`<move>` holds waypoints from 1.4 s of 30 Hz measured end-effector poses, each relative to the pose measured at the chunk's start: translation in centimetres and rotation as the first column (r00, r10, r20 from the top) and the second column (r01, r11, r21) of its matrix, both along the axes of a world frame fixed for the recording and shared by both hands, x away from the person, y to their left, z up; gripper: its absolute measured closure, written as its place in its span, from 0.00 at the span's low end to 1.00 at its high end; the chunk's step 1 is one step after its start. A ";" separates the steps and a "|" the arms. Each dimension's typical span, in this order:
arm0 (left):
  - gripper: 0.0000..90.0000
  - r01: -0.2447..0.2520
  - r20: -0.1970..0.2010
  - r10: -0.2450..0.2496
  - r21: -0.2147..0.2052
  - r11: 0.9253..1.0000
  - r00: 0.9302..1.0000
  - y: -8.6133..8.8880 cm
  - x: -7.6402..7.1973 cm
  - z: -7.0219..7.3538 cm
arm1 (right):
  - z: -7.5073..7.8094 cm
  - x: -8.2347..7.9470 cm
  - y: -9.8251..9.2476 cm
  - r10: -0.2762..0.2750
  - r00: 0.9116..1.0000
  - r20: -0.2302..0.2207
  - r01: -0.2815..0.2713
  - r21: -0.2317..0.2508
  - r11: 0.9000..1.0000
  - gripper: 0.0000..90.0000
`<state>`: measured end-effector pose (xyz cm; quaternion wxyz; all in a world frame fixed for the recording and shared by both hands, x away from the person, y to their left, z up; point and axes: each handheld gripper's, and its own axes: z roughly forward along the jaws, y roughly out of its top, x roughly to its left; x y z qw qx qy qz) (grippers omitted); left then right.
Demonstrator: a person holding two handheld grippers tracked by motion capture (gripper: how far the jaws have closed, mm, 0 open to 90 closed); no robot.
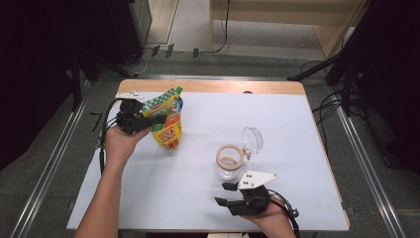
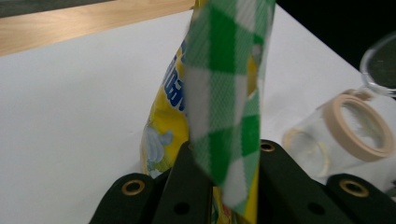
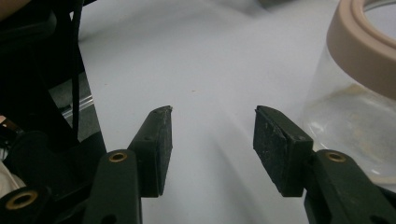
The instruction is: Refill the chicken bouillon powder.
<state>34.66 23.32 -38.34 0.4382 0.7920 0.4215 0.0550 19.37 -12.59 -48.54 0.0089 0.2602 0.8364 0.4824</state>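
Jar [image 1: 229, 161] stands open between pouch [image 1: 167, 120] and right gripper [image 1: 229, 194].

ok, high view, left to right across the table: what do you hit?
left gripper clamped on the yellow-green pouch → glass jar with its beige ring, its clear lid hanging open just behind → right gripper, jaws open, near the front edge.

A: Pouch?
B: Snack pouch [image 1: 167, 119], yellow body, green-white checked top, red print low down. Upper left of the high view, upright, tilted slightly, top edge pinched.
A: Jar?
B: Clear glass jar [image 1: 229, 162], beige rim, open, centre-right. Its round clear lid [image 1: 252, 139] stands just beside, upper right.
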 end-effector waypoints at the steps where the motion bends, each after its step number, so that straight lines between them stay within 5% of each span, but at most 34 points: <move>1: 1.00 0.015 0.002 -0.015 -0.001 1.000 1.000 -0.1 -0.2 0.3 | 0.0 -0.1 0.1 -0.003 1.000 0.004 0.003 -0.001 1.000 0.54; 11: 1.00 0.130 0.009 -0.130 -0.030 0.991 0.991 -1.4 -3.1 4.1 | 0.0 0.0 1.7 0.006 0.999 0.035 -0.006 -0.002 1.000 0.58; 14: 1.00 0.167 0.006 -0.166 -0.049 0.985 0.986 -1.7 -3.9 4.6 | -0.2 0.1 2.4 0.013 0.999 0.039 -0.013 -0.005 1.000 0.59; 26: 1.00 0.276 0.004 -0.276 -0.016 0.961 0.961 -3.4 -6.3 5.8 | -1.1 2.7 6.0 -0.021 1.000 0.021 0.021 -0.001 1.000 0.59; 28: 1.00 0.283 -0.001 -0.283 -0.019 0.959 0.959 -3.7 -6.5 5.8 | -1.2 2.9 6.6 -0.025 0.998 0.049 0.026 -0.015 1.000 0.60; 34: 1.00 0.340 -0.017 -0.340 0.001 0.940 0.940 -4.8 -7.3 5.8 | -1.6 3.4 7.3 -0.071 0.995 0.065 0.073 -0.030 0.997 0.83; 42: 1.00 0.441 -0.062 -0.441 -0.024 0.897 0.895 -6.6 -8.6 6.6 | -1.8 3.6 6.7 -0.133 0.989 0.066 0.133 0.012 0.991 0.81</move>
